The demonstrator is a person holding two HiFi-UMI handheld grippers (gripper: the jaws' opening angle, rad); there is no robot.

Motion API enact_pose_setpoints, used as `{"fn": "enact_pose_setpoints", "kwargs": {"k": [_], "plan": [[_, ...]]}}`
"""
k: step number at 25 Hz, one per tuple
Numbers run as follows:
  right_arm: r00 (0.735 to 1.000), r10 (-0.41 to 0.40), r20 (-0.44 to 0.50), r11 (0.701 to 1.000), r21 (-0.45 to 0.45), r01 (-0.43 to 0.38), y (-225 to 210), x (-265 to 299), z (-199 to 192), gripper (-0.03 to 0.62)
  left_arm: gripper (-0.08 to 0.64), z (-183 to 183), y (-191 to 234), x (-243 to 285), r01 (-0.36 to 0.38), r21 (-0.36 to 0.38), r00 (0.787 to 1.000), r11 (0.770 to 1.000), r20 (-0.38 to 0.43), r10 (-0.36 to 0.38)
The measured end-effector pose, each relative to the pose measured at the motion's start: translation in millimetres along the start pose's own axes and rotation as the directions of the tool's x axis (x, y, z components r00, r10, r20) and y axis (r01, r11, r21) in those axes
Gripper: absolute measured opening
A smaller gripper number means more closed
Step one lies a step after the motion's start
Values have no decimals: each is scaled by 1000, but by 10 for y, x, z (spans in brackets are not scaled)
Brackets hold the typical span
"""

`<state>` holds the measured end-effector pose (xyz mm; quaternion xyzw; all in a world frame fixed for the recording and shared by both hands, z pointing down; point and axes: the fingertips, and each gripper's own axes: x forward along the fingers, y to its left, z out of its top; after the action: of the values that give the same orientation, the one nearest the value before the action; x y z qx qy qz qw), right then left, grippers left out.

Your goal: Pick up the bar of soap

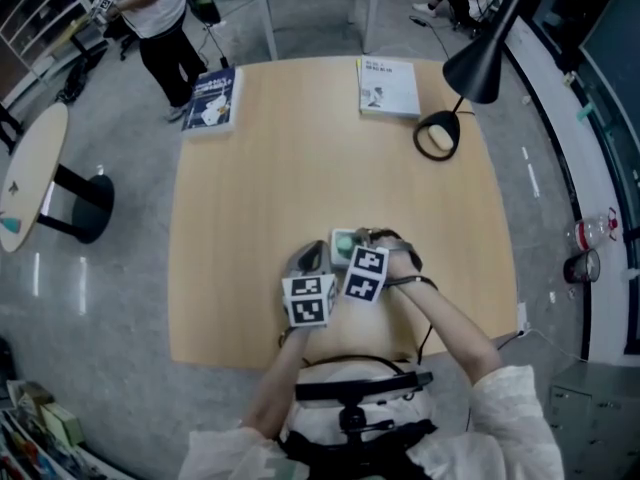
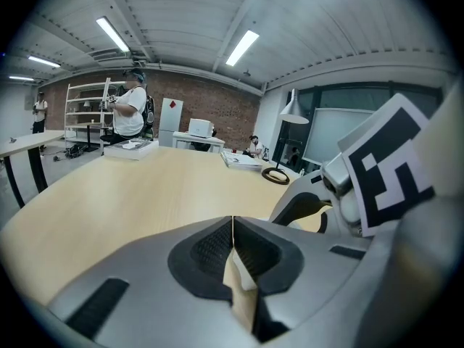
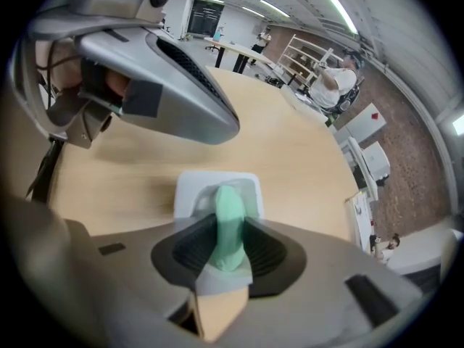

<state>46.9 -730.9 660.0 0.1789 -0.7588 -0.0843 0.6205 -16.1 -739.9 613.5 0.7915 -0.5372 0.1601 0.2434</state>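
The pale green bar of soap [image 3: 229, 223] stands on edge between the pads of my right gripper [image 3: 229, 243], which is shut on it, just over a white soap dish [image 3: 190, 191]. From the head view the soap [image 1: 344, 239] and the dish [image 1: 338, 255] lie near the front of the wooden table [image 1: 300, 168], under my right gripper [image 1: 350, 246]. My left gripper [image 2: 233, 245] is shut with nothing between its pads. It hovers close beside the dish on the left [image 1: 316, 252], its grey jaws [image 3: 210, 118] showing above the dish in the right gripper view.
Two books lie at the table's far edge, one at the left [image 1: 213, 98] and one at the right [image 1: 389, 86]. A black desk lamp [image 1: 478, 63] stands on its round base [image 1: 437, 134] at the far right. A person [image 1: 150, 8] stands beyond the table.
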Motion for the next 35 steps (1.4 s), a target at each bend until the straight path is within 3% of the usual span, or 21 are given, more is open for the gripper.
{"fn": "enact_pose_setpoints", "kwargs": {"k": [9,25,31,35], "plan": [[999,-38,28,999,22,38,-19,49,5,127,15,-27,-5,7,-11,-12,1000,1000,-2,11],[996,-22,84,996,88,14,-71,100,28,129,15,66,86,-145,-48,-40,997,998,52,50],[984,-48,171,976,219,10,-169,-106,64,126,15,173,123,-271,-54,-53,994,997,92,59],[960,-98,262,936,352,-1,-272,-386,135,126,15,253,153,-304,-55,-71,991,996,115,63]]}}
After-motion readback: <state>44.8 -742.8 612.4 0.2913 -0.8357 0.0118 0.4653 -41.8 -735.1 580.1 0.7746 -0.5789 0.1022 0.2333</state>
